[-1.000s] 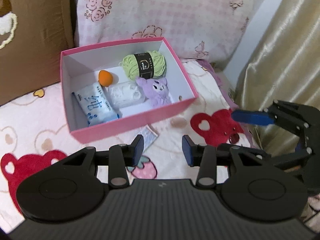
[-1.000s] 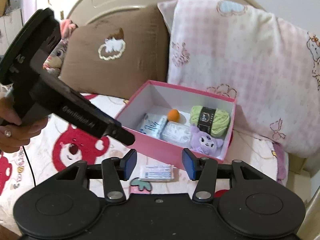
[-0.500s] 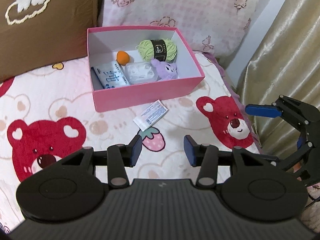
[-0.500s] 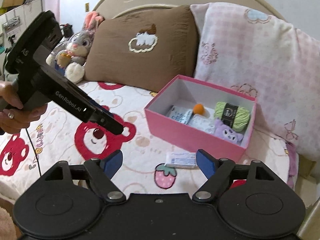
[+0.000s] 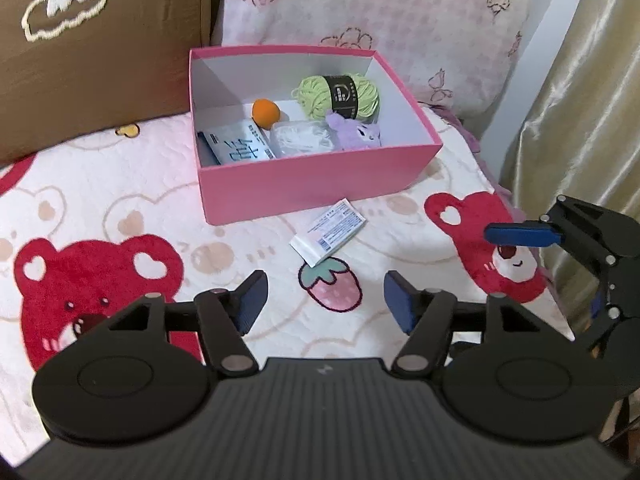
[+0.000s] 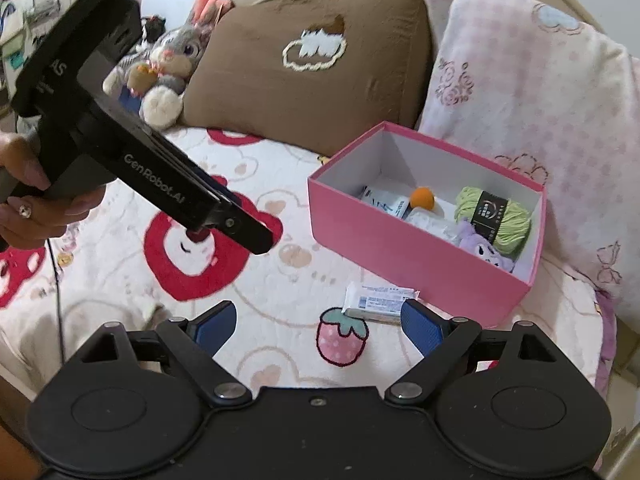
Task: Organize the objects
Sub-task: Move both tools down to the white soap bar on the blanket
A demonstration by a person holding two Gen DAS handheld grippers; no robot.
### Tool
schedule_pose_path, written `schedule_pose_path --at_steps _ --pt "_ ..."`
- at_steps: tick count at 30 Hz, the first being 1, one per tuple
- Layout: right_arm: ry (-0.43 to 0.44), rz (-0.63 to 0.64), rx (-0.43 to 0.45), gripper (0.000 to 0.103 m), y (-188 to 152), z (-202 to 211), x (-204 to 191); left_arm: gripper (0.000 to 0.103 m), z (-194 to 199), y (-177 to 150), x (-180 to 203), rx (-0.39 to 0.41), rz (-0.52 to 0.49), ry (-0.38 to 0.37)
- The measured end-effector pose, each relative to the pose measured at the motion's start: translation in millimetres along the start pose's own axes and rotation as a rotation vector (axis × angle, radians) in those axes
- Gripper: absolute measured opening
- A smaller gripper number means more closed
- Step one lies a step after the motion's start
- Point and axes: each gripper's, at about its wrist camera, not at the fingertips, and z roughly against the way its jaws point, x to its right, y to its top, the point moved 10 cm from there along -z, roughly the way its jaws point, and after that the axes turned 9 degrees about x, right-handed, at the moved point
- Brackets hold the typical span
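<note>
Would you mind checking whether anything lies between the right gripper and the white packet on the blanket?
Nothing visible does: the open right gripper faces the white packet across bare blanket, just before the pink box.

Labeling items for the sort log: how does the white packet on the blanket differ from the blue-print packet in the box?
The white packet lies outside the pink box, flat on the blanket; the blue-print packet is inside, by the orange ball. The white packet carries small print, the blue-print packet large blue characters. Both are flat, mostly white rectangles, clear of either claw.
</note>
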Motion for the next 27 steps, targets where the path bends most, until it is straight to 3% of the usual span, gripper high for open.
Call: schedule_pose_path --at_steps 5,11,18,23,27 --pt "-0.009 0.026 0.038 0.093 -11.5 -24.9 5.7 0.068 -21.4 -11.0 -2.6 0.028 0.082 -0.026" --pt "-0.063 0.174 0.079 0.095 -23.4 -65.4 17.8 0.071 -46.4 -23.4 -17.0 0.058 0.126 -0.003" --pt "-0.045 0.11 0.069 0.095 -36.2 -98.8 31.1 0.072 -76.3 -36.5 -28.9 0.073 0.115 0.007" --pt "-0.008 0.112 0.034 0.095 -47.1 -114.4 32.1 0.072 -100.3 -38.3 -38.6 0.084 0.185 -0.004" --pt "-0.048 0.1 0.025 0.095 -58.3 -129.7 43.2 0.072 -117.3 -38.6 -41.3 0.101 0.229 -0.024"
